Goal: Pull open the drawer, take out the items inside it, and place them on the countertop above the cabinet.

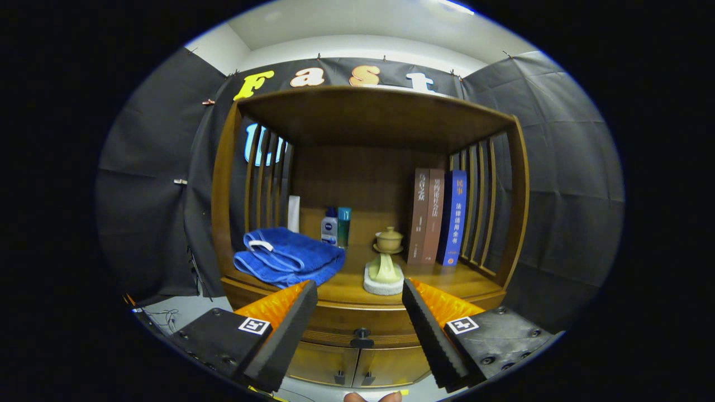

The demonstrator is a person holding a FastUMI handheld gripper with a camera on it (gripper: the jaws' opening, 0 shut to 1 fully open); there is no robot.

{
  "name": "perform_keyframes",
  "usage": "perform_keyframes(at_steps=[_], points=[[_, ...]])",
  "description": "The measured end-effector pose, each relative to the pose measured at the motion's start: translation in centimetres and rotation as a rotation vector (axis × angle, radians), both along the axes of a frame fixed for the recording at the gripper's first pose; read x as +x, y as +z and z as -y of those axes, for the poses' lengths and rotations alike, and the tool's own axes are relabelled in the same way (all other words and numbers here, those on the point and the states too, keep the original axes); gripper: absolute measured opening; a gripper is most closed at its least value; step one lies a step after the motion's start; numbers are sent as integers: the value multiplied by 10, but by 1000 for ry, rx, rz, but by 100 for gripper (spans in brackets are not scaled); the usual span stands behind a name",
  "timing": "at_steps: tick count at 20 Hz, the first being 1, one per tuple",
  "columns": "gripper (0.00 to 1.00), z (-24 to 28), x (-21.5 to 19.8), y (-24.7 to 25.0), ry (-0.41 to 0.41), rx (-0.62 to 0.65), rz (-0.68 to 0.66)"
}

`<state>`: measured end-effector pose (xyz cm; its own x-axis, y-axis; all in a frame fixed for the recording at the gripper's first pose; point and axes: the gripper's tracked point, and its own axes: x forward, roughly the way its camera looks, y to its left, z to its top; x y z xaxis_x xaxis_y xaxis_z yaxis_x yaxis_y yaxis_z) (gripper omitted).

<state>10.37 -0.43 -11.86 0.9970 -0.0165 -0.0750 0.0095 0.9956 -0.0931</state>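
Note:
A wooden cabinet stands ahead with its countertop (447, 282) under a shelf roof. The drawer (335, 326) sits closed just below the countertop, its dark knob (362, 337) between my fingers and a little beyond them. My gripper (360, 287) is open, with nothing between the fingers (290, 324). On the countertop lie a folded blue towel (290, 257) and a pale green ornament on a white pad (384, 273).
At the back of the countertop stand two small bottles (335, 226), a small lidded pot (389, 240) and three upright books (438, 218) at the right. Slatted wooden sides close the shelf left and right. Two lower cabinet doors (357, 365) sit under the drawer.

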Motion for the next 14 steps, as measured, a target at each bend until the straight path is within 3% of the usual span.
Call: perform_keyframes(at_steps=[2, 10, 14], points=[[99, 2, -12, 24, -11, -21, 10], [99, 0, -74, 102, 2, 87, 52], [99, 4, -86, 108, -6, 43, 53]])
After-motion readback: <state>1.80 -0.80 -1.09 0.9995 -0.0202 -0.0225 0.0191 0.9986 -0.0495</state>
